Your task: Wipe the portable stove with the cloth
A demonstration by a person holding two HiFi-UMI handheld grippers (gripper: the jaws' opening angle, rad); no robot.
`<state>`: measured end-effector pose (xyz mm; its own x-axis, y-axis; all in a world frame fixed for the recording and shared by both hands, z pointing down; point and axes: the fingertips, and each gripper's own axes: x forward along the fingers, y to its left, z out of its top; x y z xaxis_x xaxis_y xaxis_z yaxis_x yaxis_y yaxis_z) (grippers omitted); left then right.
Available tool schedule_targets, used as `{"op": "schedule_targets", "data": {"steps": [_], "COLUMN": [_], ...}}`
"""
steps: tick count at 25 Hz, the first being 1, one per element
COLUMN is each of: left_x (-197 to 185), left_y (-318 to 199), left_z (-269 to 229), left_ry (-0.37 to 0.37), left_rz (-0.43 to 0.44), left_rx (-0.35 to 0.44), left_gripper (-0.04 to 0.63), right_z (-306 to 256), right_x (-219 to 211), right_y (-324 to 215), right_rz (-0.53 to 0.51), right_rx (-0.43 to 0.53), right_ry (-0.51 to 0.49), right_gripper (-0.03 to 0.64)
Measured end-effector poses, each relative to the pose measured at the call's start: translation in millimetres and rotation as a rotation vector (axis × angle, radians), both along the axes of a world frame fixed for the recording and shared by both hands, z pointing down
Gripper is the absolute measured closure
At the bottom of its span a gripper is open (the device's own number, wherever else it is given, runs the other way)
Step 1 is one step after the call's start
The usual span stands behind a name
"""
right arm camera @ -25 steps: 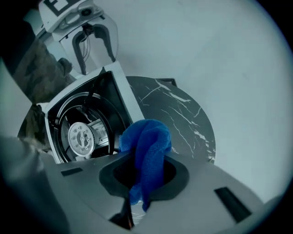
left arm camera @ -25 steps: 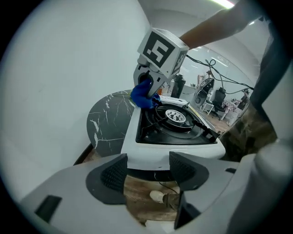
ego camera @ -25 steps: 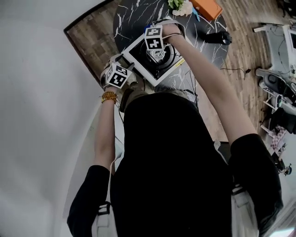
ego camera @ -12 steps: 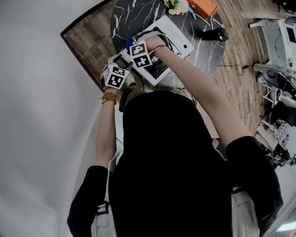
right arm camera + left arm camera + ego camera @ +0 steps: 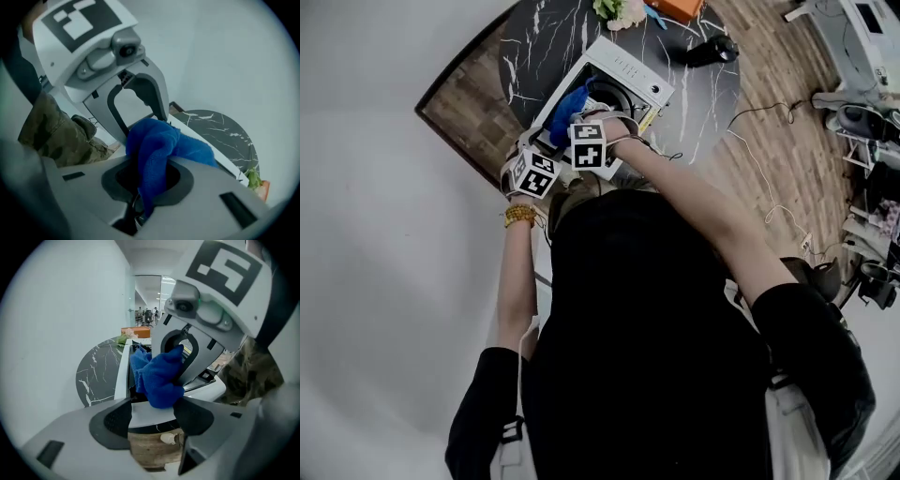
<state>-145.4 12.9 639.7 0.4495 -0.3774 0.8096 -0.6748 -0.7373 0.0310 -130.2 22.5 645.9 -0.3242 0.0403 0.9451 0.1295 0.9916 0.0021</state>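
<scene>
Against the view half a second earlier, the right tongs [image 5: 150,180] are being drawn back toward the person across the white portable stove with the black burner well [image 5: 633,73]. Their marker cube is now sitting just beside that of the left tongs [image 5: 152,417]. More of the bright blue terry cloth [image 5: 572,103] is being exposed over the stove's near left part, and the stove's whole far edge is coming into sight.

The small marks along the stove's white control strip are too small to be read. Only black-and-white square patterns are being carried by the cubes.

The cloth is being gripped by the right tongs, bunched between their jaws with one fold hanging down through the gap. The left tongs are being held with jaws apart and nothing clamped. The stove's white rim is being seen between them, though whether it is being touched cannot be told, and the cloth is lying just beyond their tips. The stove is resting on the round black marble-veined surface [image 5: 562,37], which is standing on a wooden floor [image 5: 787,103].
</scene>
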Motion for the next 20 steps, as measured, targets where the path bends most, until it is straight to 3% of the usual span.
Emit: {"op": "schedule_targets", "data": {"steps": [7, 10, 13, 16, 20], "left_x": [1.7, 3.8, 2.3, 1.7, 10.4], "left_y": [1.2, 6.2, 5.1, -0.5, 0.5], "left_z": [0.3, 1.2, 0.5, -0.1, -0.9], "left_ry": [-0.008, -0.024, -0.029, -0.057, -0.071], "left_rz": [0.038, 0.061, 0.058, 0.06, 0.058], "left_rx": [0.003, -0.017, -0.035, -0.054, -0.077], "left_gripper": [0.305, 0.299, 0.302, 0.305, 0.305], "right_z": [6.1, 2.4, -20.3, -41.5, -22.7], "right_x": [28.5, 42.0, 59.3, 105.2, 177.5], "right_y": [23.6, 38.5, 27.7, -8.4, -40.6], "right_rz": [0.007, 0.064, 0.148, 0.255, 0.304], "right_rx": [-0.03, -0.159, -0.245, -0.208, -0.116], "right_ry": [0.026, 0.027, -0.085, -0.169, -0.025], "right_gripper": [0.585, 0.584, 0.584, 0.584, 0.584]}}
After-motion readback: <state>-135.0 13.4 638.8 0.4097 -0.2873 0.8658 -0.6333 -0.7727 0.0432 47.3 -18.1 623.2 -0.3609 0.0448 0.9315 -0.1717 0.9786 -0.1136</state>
